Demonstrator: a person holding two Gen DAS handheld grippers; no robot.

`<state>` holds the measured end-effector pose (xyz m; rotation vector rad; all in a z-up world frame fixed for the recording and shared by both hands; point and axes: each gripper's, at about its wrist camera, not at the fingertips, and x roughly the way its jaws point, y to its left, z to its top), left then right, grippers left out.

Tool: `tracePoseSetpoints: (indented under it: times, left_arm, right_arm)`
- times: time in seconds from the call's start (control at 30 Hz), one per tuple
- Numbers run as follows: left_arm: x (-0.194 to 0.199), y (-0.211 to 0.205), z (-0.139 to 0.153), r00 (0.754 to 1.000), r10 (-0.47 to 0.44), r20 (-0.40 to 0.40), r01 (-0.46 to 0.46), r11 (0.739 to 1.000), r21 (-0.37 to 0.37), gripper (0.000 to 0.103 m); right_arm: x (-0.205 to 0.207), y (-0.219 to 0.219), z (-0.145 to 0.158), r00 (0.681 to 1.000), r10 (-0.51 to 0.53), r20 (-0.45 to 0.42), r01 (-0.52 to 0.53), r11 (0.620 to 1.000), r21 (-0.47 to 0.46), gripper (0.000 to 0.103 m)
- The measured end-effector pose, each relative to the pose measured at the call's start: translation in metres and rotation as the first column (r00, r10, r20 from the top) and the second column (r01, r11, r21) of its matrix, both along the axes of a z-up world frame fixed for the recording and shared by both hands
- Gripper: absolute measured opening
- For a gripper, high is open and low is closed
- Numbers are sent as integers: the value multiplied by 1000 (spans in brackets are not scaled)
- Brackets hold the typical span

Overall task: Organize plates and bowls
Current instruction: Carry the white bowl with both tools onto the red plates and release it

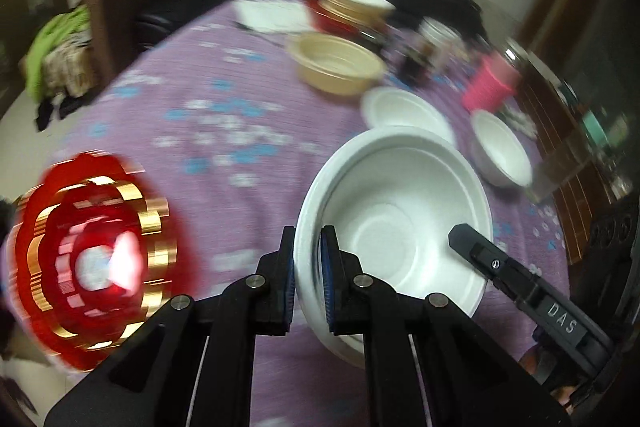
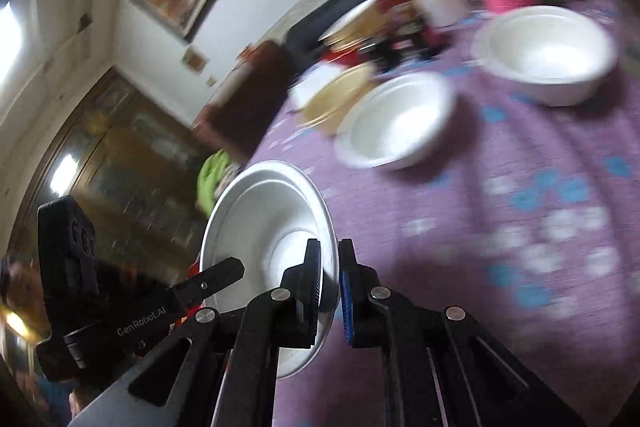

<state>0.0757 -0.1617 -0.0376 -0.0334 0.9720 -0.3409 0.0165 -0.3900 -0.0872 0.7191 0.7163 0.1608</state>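
Observation:
My left gripper (image 1: 308,247) is shut on the left rim of a large white bowl (image 1: 400,227), held above the purple tablecloth. My right gripper (image 2: 330,259) is shut on the opposite rim of the same white bowl (image 2: 264,223), which looks tilted in the right wrist view. One finger of the right gripper (image 1: 472,243) shows at the bowl's right rim. The left gripper's body (image 2: 120,307) shows at the lower left. Two more white bowls (image 1: 404,111) (image 1: 502,151) sit on the table; they also show in the right wrist view (image 2: 396,119) (image 2: 548,51). A tan bowl (image 1: 338,65) lies behind them.
A red and gold plate (image 1: 92,267) lies at the near left. A gold-rimmed bowl (image 1: 352,5), jars (image 1: 436,39), a pink cup (image 1: 490,83) and a glass (image 1: 560,167) crowd the far right of the table (image 1: 200,147). A brown chair (image 1: 132,11) stands at the far left.

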Motion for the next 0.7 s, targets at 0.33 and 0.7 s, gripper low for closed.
tracePoseSetpoints:
  times: [0.33,0.7]
  left_arm:
    - [2,143,0,960,277,28,-277,961,9,9]
    - [31,194,-63,937,335,-96,-334,942,30,11]
  right_arm:
    - [66,155,19,963,268,26,-267,963,-26,8]
    - [89,243,-21,950,308,-39,-311,937,-162,8]
